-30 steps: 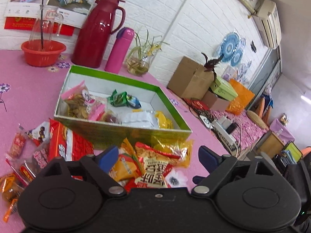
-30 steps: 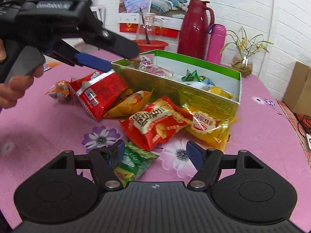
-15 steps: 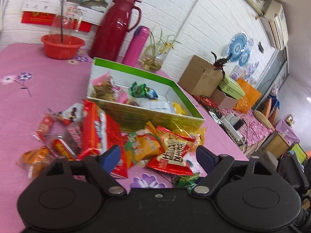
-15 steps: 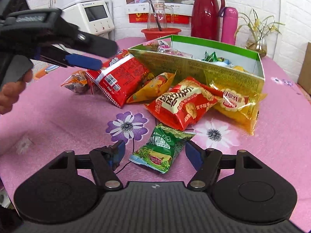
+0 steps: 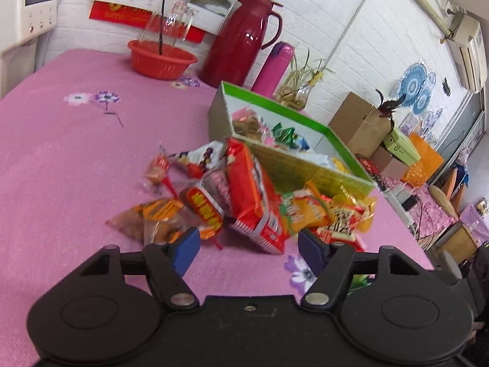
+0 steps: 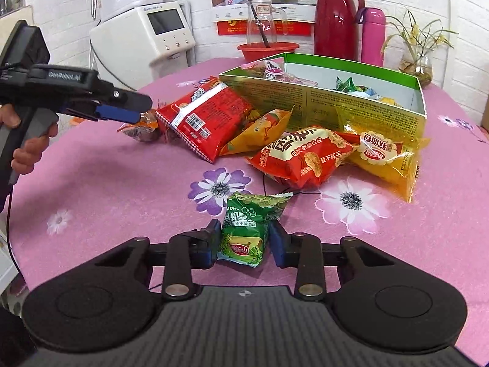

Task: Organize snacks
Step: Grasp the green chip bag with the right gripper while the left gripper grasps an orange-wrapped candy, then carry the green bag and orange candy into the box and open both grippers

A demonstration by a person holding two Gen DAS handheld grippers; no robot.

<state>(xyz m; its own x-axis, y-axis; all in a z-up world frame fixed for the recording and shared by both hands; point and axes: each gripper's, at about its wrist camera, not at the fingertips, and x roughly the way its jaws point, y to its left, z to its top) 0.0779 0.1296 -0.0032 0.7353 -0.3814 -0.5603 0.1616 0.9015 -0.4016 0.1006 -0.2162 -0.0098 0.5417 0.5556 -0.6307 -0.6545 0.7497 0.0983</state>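
My right gripper is closing its jaws on a small green snack packet, and both blue pads touch its sides. Red, orange and yellow packets lie in front of the green-rimmed box, which holds several snacks. My left gripper is closing its jaws with nothing gripped; the corner of the big red packet lies just ahead of its pads. In the right wrist view the left gripper, held by a hand, reaches toward a brown-orange packet.
At the table's far edge stand a red basin with a glass jar, a dark red thermos, a pink flask and a plant vase. A white appliance stands behind on the left. Cardboard boxes sit beyond the table.
The right jaws have narrowed onto the green packet, which now stands straight between the pads. The left gripper has drawn back and swung left, and its jaws have narrowed.
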